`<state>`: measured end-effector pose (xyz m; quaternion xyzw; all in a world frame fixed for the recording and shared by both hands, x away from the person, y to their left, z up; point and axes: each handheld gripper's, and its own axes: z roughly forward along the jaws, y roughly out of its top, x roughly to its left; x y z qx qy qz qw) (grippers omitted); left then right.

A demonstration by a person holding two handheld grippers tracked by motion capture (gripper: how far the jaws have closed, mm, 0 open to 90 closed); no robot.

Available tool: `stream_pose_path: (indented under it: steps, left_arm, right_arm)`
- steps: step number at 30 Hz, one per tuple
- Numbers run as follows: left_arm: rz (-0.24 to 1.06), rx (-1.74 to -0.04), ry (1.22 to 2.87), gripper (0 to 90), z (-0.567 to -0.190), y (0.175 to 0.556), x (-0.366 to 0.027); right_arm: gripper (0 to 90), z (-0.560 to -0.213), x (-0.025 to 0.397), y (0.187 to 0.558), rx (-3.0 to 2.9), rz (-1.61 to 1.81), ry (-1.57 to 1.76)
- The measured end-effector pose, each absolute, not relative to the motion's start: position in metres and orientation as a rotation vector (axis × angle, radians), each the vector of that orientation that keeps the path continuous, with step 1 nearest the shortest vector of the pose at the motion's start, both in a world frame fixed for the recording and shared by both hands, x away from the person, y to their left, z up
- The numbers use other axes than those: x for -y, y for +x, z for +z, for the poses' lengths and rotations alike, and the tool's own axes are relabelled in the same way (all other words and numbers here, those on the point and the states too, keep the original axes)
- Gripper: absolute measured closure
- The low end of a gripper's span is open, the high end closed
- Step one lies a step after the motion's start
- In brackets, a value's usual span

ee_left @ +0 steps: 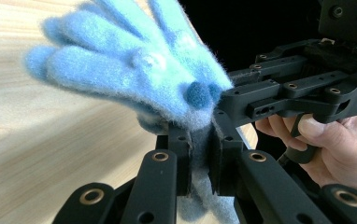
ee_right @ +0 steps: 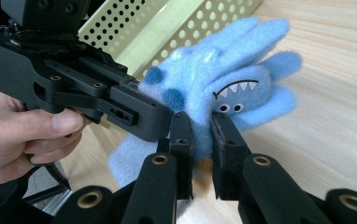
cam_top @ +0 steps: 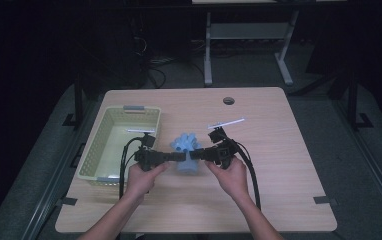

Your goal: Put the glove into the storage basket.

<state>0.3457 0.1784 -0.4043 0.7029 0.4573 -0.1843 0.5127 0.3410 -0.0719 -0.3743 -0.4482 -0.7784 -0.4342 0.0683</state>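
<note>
A fuzzy light-blue glove with a monster face and darker blue spots hangs between both grippers above the table's middle. My left gripper comes in from the left, shut on the glove's fabric. My right gripper comes in from the right and pinches the glove just below the printed eyes and teeth. The glove's fingers splay away from me. In the right gripper view the left gripper's black body crosses in front of the glove.
A pale yellow-green perforated basket stands at the table's left, close beside the left hand. A round cable hole sits near the far edge. Bare wooden tabletop lies to the right and front. Cables trail from both grippers toward me.
</note>
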Motion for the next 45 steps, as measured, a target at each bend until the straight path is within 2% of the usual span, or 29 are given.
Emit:
stream_pose_path:
  steps: [45]
  left_arm:
    - [-0.39,-1.099,1.664,81.1,-0.375,0.354,-0.231]
  right_arm:
    - [79.8,-0.347,0.024,0.362,2.375,-1.36,-1.232]
